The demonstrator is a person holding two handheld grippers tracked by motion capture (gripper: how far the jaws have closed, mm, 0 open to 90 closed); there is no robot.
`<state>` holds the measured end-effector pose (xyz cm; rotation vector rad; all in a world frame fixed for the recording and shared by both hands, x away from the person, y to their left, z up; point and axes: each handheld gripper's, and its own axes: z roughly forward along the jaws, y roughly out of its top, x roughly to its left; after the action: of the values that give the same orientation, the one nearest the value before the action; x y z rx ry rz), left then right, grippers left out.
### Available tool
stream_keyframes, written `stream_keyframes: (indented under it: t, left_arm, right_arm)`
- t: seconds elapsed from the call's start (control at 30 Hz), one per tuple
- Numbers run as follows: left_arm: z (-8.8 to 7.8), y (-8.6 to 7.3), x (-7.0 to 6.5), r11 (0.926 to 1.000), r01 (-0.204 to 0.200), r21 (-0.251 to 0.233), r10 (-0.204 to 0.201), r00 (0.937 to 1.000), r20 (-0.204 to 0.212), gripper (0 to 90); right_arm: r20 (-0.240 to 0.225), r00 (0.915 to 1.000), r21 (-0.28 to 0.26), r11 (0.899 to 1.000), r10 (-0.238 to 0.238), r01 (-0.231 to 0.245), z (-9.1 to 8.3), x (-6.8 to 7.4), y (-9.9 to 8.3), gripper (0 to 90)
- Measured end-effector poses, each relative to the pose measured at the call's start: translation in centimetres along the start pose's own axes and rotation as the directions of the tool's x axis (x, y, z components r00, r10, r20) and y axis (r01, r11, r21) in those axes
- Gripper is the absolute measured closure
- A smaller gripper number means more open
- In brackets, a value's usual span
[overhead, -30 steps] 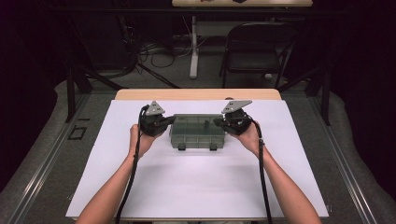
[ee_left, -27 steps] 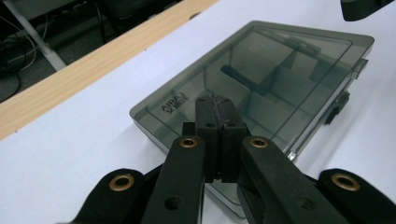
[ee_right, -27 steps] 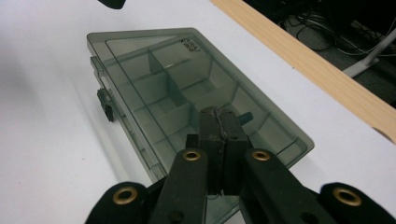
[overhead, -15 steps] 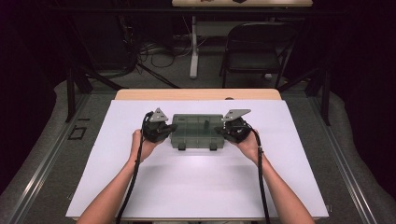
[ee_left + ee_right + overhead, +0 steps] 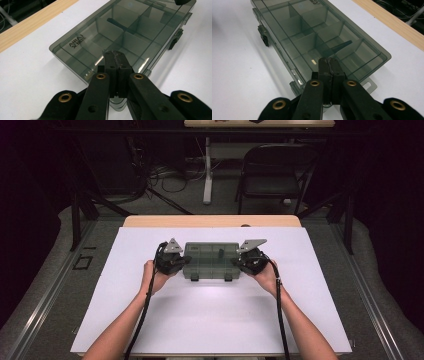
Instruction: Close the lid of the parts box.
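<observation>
Inside, the lidded organizer box [image 5: 210, 261] holds a dark piece [image 5: 117, 23].

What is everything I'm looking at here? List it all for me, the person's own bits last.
organiser box: one, smoky clear plastic with inner dividers, lid closed, mid-table between the two tongs
latches: two, dark, on the box's near edge
small dark piece: one, black, inside a compartment; what it is I cannot tell
table: one, white top with a wooden far edge
folding chair: one, black, on the floor beyond the table
cables: several, dark, on the floor behind the table
left tongs: one, black, jaws shut, at the box's left end
right tongs: one, black, jaws shut, at the box's right end
forearms: two, bare, entering from the bottom
</observation>
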<state>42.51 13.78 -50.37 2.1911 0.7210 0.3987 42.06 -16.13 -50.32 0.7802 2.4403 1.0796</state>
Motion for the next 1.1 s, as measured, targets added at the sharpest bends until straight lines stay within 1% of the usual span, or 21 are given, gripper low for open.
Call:
stream_keyframes:
  t: [0.07,0.23,0.33,0.4,0.53,0.6,0.63,0.7,0.73,0.77,0.83,0.87,0.9,1.0,1.07,1.1]
  left_arm:
    - [0.1,0.0,-0.1,1.0000,-0.004,0.001,0.004,1.0000,0.005,89.6]
    - [0.3,-0.2,-0.2,0.9999,-0.011,0.012,0.011,0.9999,0.008,89.6]
    - [0.5,-0.3,-0.3,0.9998,-0.013,0.016,0.013,0.9999,0.010,89.6]
    - [0.6,-0.3,-0.4,0.9994,-0.026,0.025,0.025,0.9996,0.008,89.5]
    - [0.6,-0.5,-0.5,0.9987,-0.034,0.039,0.034,0.9994,0.011,89.5]
    - [0.7,-0.6,-0.5,0.9990,-0.028,0.035,0.028,0.9996,0.009,89.6]
    - [0.7,-0.6,-0.4,0.9982,-0.036,0.049,0.035,0.9993,0.009,89.5]
    - [0.8,-0.9,-0.3,0.9985,-0.027,0.048,0.026,0.9996,0.011,89.5]
    - [0.9,-1.0,-0.3,0.9977,-0.031,0.060,0.031,0.9994,0.012,89.6]
    - [1.0,-1.1,-0.3,0.9971,-0.036,0.067,0.036,0.9993,0.003,89.6]
    - [1.0,-1.2,-0.1,0.9975,-0.028,0.065,0.027,0.9995,0.017,89.7]
    - [1.0,-1.2,-0.1,0.9976,-0.026,0.065,0.025,0.9995,0.020,89.7]
    - [1.0,-1.2,0.0,0.9977,-0.024,0.063,0.022,0.9994,0.025,89.7]
    - [1.0,-1.1,0.0,0.9975,-0.023,0.067,0.021,0.9994,0.027,89.6]
    - [1.0,-1.1,-0.1,0.9975,-0.021,0.067,0.020,0.9996,0.020,89.4]
    - [1.0,-1.1,0.0,0.9976,-0.018,0.067,0.016,0.9995,0.027,88.6]
  right_arm:
    - [0.000,0.9999,0.008,1.000,-0.011,0.011,0.1,0.2,0.0,90.0]
    - [-0.002,0.9996,0.008,1.000,-0.029,0.029,0.2,0.6,0.3,90.0]
    - [-0.003,0.9996,0.014,0.999,-0.029,0.029,0.2,0.6,0.2,90.0]
    - [-0.004,0.9996,0.019,0.999,-0.028,0.028,0.4,0.5,0.2,90.0]
    - [-0.006,0.9995,0.030,0.999,-0.031,0.031,0.6,0.7,0.2,90.0]
    - [-0.008,0.9992,0.034,0.999,-0.038,0.039,0.8,0.7,0.2,90.0]
    - [-0.011,0.9992,0.040,0.998,-0.039,0.039,0.9,0.8,0.2,90.0]
    - [-0.017,0.9989,0.051,0.998,-0.044,0.045,1.2,0.8,0.2,90.0]
    - [-0.016,0.9990,0.053,0.998,-0.042,0.043,1.4,0.8,0.2,90.0]
    - [-0.020,0.9990,0.063,0.997,-0.041,0.042,1.5,0.9,0.2,90.0]
    - [-0.028,0.9987,0.078,0.996,-0.042,0.044,1.8,0.9,0.2,90.0]
    - [-0.031,0.9991,0.075,0.997,-0.029,0.031,1.8,0.9,0.1,90.0]
    - [-0.034,0.9991,0.071,0.997,-0.025,0.028,1.8,0.8,0.1,90.0]
    - [-0.034,0.9992,0.072,0.997,-0.023,0.025,1.8,0.8,0.1,90.0]
    - [-0.032,0.9992,0.075,0.997,-0.024,0.027,1.8,0.8,0.1,90.0]
    - [-0.033,0.9992,0.072,0.997,-0.022,0.024,1.8,0.8,0.1,90.0]
